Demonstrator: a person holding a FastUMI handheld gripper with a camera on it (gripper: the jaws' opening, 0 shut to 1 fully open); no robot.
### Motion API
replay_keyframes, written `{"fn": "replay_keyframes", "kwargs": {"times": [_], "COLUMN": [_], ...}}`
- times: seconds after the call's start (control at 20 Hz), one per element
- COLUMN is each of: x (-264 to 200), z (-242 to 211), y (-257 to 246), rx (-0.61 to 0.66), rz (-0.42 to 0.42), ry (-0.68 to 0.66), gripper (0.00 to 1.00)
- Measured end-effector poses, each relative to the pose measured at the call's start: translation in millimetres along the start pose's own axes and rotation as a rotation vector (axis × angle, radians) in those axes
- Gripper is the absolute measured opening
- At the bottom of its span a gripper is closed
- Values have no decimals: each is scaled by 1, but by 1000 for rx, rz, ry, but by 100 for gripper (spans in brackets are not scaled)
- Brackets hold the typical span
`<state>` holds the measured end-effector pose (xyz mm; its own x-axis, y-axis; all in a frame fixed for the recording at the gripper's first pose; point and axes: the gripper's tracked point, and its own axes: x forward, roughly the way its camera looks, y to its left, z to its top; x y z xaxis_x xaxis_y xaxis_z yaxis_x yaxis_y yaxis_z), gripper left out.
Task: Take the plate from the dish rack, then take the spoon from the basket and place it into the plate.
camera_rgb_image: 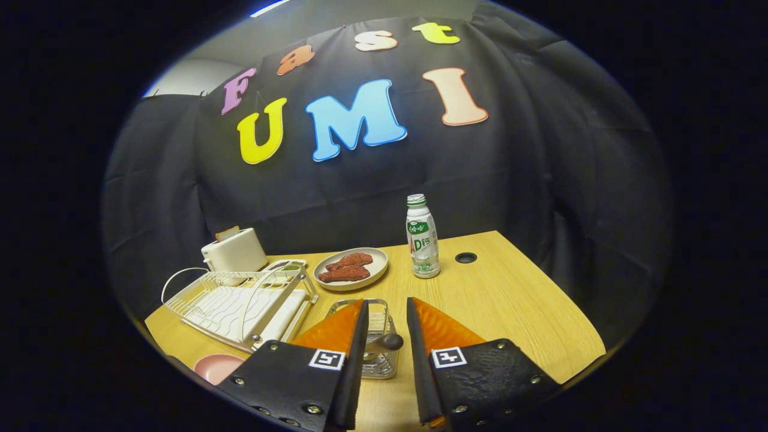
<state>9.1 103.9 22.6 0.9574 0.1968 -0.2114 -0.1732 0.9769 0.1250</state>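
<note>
We find the spoon [389,342] standing in the wire basket [378,336] at lower centre of the frame; its dark rounded handle end shows in the gap between the two fingers [339,333] of the claw [387,309]. The claw is spread, and neither finger touches the handle. The basket sits on the tabletop [510,300], partly covered by the left finger.

The pink plate [217,366] lies flat on the tabletop at lower left, just beside the black body of the left finger and near the front corner of the dish rack [240,303]. The rack is a white wire frame on a white tray in the left part of the frame; we see no dishes in its slots.

Beyond the basket, a pale plate [351,268] holds two reddish-brown pieces of food [348,267]. To its right a white bottle [422,236] with a green cap stands upright. A white toaster [234,251] with a slice in its slot stands behind the rack, and a small tray [287,264] with greenish contents lies between toaster and pale plate. A dark round hole [465,258] marks the tabletop right of the bottle.
</note>
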Motion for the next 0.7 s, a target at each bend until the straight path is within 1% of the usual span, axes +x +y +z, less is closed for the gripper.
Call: {"fn": "replay_keyframes", "kwargs": {"times": [0.05,0.1,0.15,0.3,0.35,0.5,0.55,0.6,0.7], "x": [-4,-2,-2,-5,-4,0,1,2,3], "z": [1,4,3,4,10,10,10,12,14], "y": [-1,3,7,18,17,23,18,20,20], "rx": [-11,-13,-19,-51,-66,-64,-53,-44,-37], "rz": [-13,-7,2,27,10,27,17,13,11], "ry": [-10,-19,-18,-1,-15,15,20,24,40], "gripper": [34,26,24,23,11,10,10,5,5]}}
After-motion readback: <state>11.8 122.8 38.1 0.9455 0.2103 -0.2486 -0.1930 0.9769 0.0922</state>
